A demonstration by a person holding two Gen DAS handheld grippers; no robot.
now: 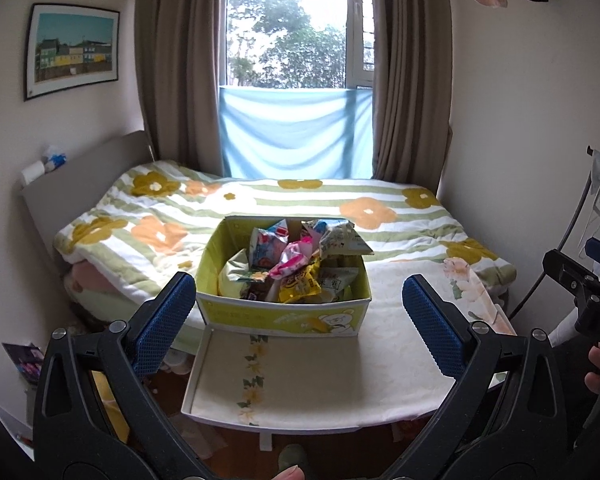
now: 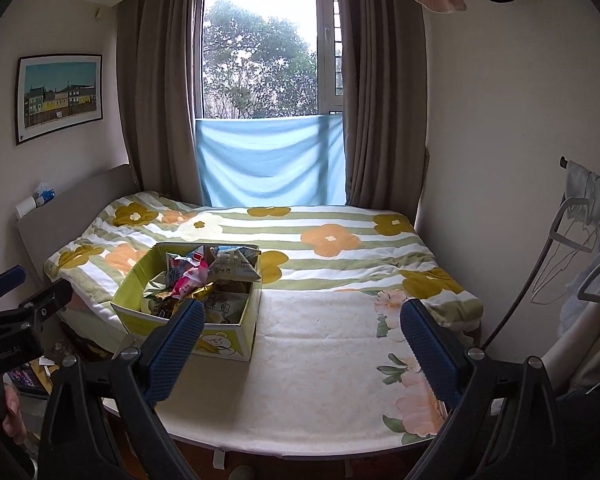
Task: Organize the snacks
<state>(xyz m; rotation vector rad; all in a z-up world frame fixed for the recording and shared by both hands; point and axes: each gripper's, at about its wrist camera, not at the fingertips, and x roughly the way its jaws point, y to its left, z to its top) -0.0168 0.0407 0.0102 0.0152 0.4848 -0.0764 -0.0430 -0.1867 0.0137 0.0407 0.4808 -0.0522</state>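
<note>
Bed (image 1: pixel 400 216) under the curtained window carries the yellow-green snack box (image 1: pixel 283 312), bear printed on its front, packet lettering too small to read, near flap (image 1: pixel 272 376) folded flat; left tongs (image 1: pixel 296 320) and right tongs (image 2: pixel 302 344) spread wide, empty.

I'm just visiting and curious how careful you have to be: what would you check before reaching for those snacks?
1. Left tool open: ok, its fingers stand wide apart.
2. Right tool open: ok, also wide apart.
3. Both tools free of load: ok, nothing sits between the fingers.
4. Yellow-green snack box upright on the table: ok.
5. Snacks reachable: ok, the pink packet lies on top of the pile.
6. Bare space on the floral tablecloth beside the box: ok.
</note>
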